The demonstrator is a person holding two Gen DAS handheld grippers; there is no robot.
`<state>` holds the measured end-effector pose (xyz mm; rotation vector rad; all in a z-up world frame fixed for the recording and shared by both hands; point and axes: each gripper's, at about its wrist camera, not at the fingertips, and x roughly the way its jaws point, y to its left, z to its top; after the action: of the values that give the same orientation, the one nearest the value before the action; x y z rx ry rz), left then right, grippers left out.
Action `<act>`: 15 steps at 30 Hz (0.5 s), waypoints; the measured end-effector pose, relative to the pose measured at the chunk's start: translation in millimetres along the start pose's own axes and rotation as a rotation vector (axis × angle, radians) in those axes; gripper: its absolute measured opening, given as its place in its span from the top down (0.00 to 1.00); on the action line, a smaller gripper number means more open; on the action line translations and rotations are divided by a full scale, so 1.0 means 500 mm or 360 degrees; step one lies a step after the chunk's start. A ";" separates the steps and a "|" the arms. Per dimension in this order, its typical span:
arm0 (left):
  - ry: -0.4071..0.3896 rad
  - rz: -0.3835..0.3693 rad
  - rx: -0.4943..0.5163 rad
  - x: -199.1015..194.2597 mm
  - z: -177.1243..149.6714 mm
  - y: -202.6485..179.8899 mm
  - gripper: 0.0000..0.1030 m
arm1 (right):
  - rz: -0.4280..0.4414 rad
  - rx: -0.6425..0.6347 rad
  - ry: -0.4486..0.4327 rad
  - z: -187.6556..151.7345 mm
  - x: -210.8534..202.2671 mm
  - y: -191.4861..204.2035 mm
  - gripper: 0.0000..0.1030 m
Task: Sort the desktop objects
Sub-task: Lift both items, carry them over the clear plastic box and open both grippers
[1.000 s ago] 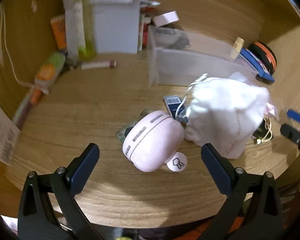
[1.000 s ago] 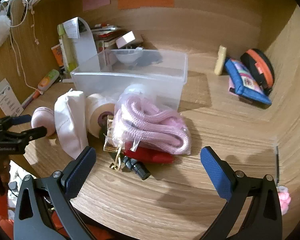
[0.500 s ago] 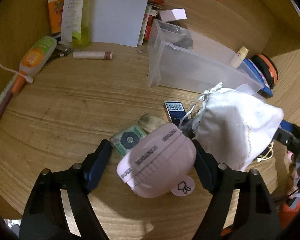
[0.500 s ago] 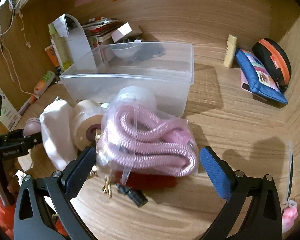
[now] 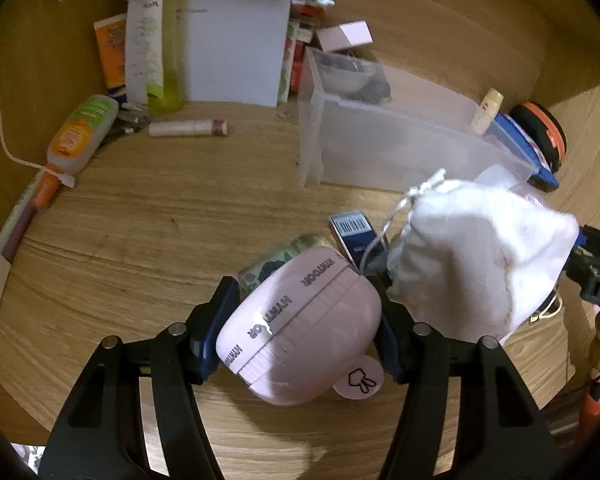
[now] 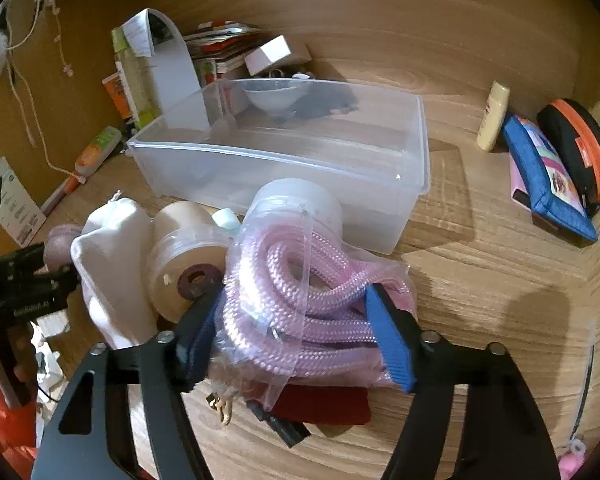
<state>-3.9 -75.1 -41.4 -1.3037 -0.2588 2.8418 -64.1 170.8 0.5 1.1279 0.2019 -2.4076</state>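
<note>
Pink case [image 5: 300,328] sits crosswise between the closing left tongs [image 5: 304,320], both pads touching its sides on the desk [image 5: 140,240], while the closing right tongs [image 6: 300,332] squeeze the bagged pink rope [image 6: 300,288] before the clear bin [image 6: 284,152].

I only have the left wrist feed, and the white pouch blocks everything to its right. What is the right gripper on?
Observer: The right gripper is closing, its pads already on the bagged pink rope.
Operator: Anything under that bag?
Observer: Yes, a flat red item sticks out from beneath it.
Operator: What is next to it on the pouch side?
Observer: A beige tape roll lies on its side, against the bag.
</note>
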 end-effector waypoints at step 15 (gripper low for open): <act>-0.0216 -0.0082 -0.0014 -0.093 0.078 -0.005 0.40 | -0.0031 0.0108 -0.0187 0.036 -0.093 -0.058 0.72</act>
<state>-3.3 -81.6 19.0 -1.0898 -0.3022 2.8921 -64.6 207.0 45.6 1.0140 0.0942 -2.5057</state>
